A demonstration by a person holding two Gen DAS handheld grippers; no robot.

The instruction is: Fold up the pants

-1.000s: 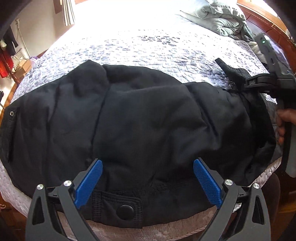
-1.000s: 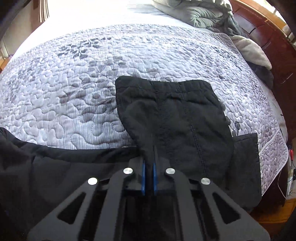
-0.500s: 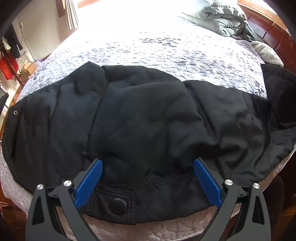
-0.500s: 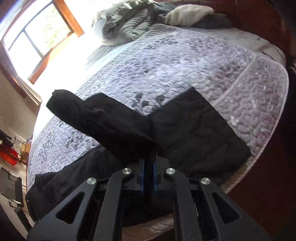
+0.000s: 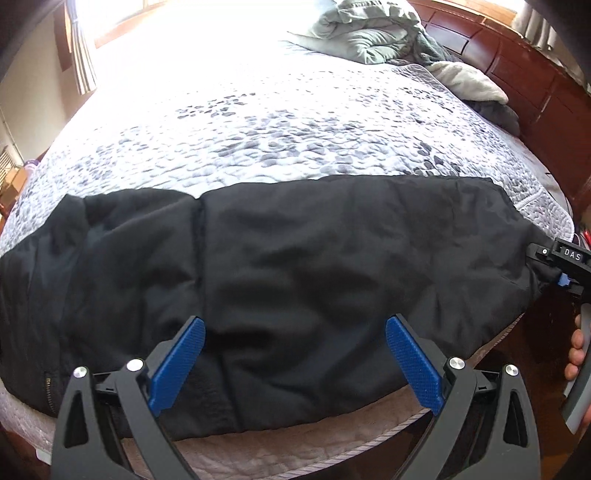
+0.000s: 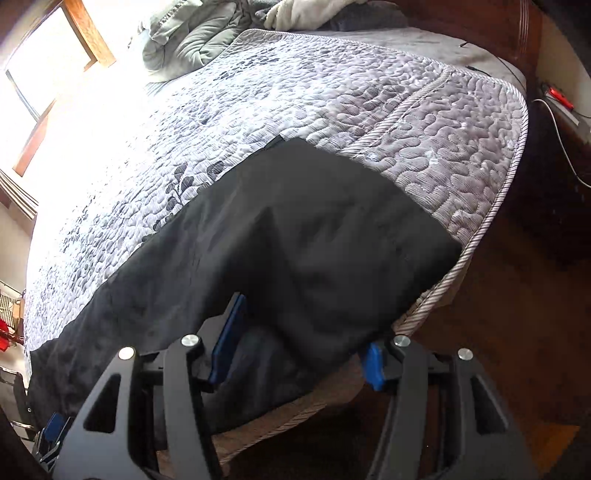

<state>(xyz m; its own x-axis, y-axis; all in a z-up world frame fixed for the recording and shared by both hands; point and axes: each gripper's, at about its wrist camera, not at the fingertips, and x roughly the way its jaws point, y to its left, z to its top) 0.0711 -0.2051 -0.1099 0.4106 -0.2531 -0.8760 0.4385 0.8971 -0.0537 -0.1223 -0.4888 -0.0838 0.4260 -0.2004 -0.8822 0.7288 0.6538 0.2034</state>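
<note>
The plain black fabric pants (image 5: 314,266) lie on a grey-and-white quilted bedspread with a pebble and leaf pattern (image 5: 295,129). Both black plastic tools, left tool (image 5: 293,363) and right tool (image 6: 299,343), carry textured blue pads (image 5: 177,365). The crumpled sage-green comforter (image 5: 365,33) sits against a reddish-brown wooden headboard (image 5: 517,62).

Window (image 6: 48,62) glare blown out, fisheye-bent edges, sharp foreground
</note>
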